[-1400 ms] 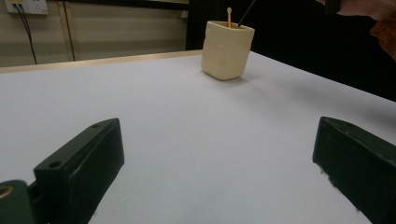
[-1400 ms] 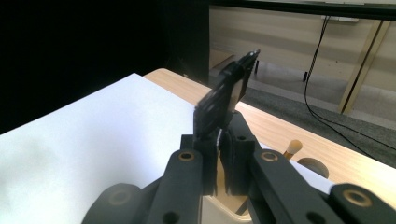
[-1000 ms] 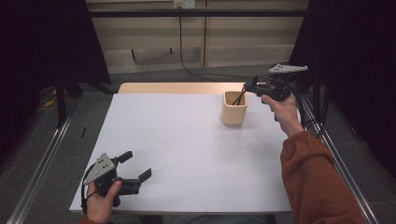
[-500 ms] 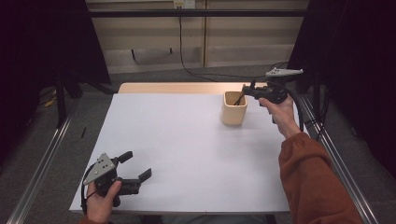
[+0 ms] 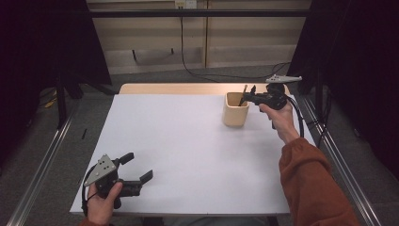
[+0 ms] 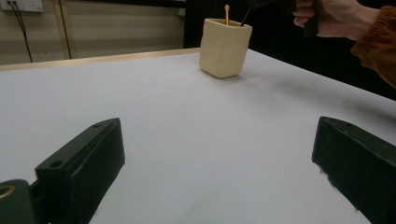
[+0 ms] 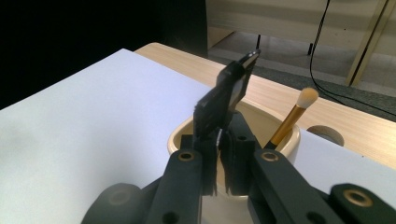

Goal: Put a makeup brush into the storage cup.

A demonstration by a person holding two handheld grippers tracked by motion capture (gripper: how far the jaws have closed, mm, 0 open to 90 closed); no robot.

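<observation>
Since the earlier frame the right gripper (image 5: 249, 94) has moved left over the cup (image 5: 235, 109). The left gripper (image 5: 136, 169) rests wide open, empty. The right jaws pinch a dark brush (image 7: 226, 95); next, lower and release.

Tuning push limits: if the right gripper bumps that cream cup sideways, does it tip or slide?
Probably tips before it slides far: the cup looks taller than wide and narrows slightly toward its base. The white table cover looks smooth, so a low push might slide it. The brush leaning on its rim adds little weight, so it is likely light. The right gripper hovers at the rim.
</observation>
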